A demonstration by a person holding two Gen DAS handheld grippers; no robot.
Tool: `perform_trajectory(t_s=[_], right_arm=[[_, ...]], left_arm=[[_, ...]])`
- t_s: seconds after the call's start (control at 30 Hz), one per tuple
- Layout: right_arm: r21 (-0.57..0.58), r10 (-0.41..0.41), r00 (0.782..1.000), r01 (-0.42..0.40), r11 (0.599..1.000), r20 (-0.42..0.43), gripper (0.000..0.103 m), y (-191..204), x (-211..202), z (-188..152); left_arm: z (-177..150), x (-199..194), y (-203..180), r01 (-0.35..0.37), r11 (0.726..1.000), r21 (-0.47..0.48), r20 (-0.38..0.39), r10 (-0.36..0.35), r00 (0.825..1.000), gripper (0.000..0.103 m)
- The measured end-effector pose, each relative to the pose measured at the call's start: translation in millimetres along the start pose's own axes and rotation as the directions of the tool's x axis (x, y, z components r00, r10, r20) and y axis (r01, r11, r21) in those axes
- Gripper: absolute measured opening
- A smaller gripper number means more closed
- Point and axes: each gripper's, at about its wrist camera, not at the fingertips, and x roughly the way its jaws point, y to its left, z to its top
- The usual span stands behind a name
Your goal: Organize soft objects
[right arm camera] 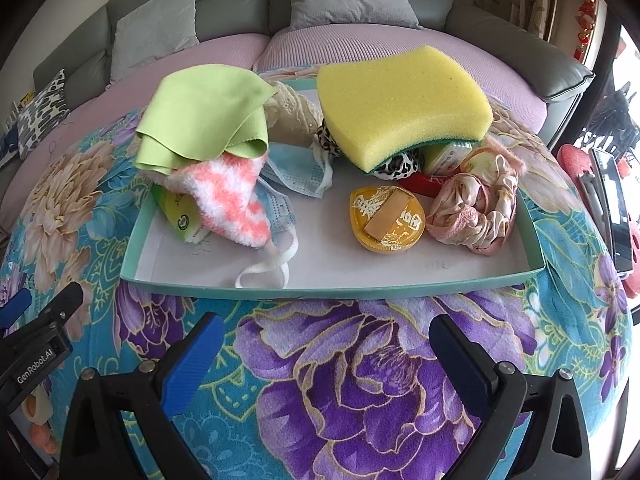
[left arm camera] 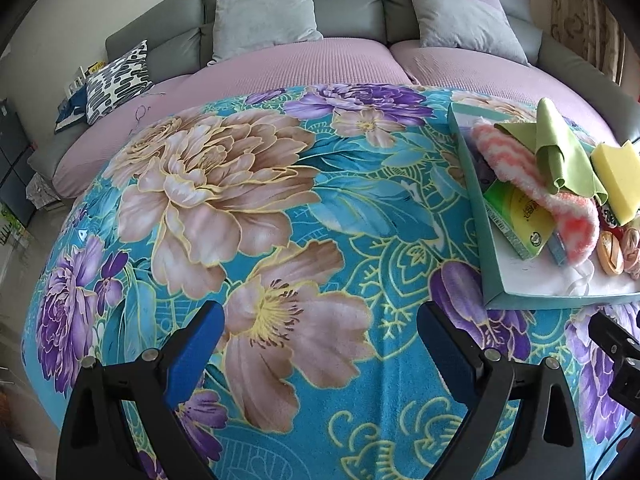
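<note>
A teal shallow box (right arm camera: 332, 290) lies on a floral blanket (right arm camera: 340, 380) and holds a heap of soft things: a green cloth (right arm camera: 204, 116), a pink-and-white fluffy sock (right arm camera: 232, 192), blue face masks (right arm camera: 300, 172), a yellow sponge (right arm camera: 404, 96), a pink scrunchie (right arm camera: 476, 204) and a gold round tin (right arm camera: 386, 216). My right gripper (right arm camera: 326, 348) is open and empty, just in front of the box. My left gripper (left arm camera: 320, 340) is open and empty over bare blanket (left arm camera: 248, 208), left of the box (left arm camera: 476, 208).
A grey sofa with purple seat covers (left arm camera: 304, 60) and grey cushions (left arm camera: 264, 12) stands behind. A patterned pillow (left arm camera: 118, 80) lies at the far left. A phone (right arm camera: 614, 208) on a red stool sits right of the blanket.
</note>
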Motion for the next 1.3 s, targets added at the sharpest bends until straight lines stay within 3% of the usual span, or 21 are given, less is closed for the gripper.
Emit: perform_trajectory(t_s=[1.3], right_arm=[[0.007, 0.024, 1.000, -0.024, 1.000, -0.002, 0.103, -6, 39, 13]], left_arm=[[0, 22, -3, -0.034, 0.998, 0.046, -0.053, 0.036, 0.998, 0.097]])
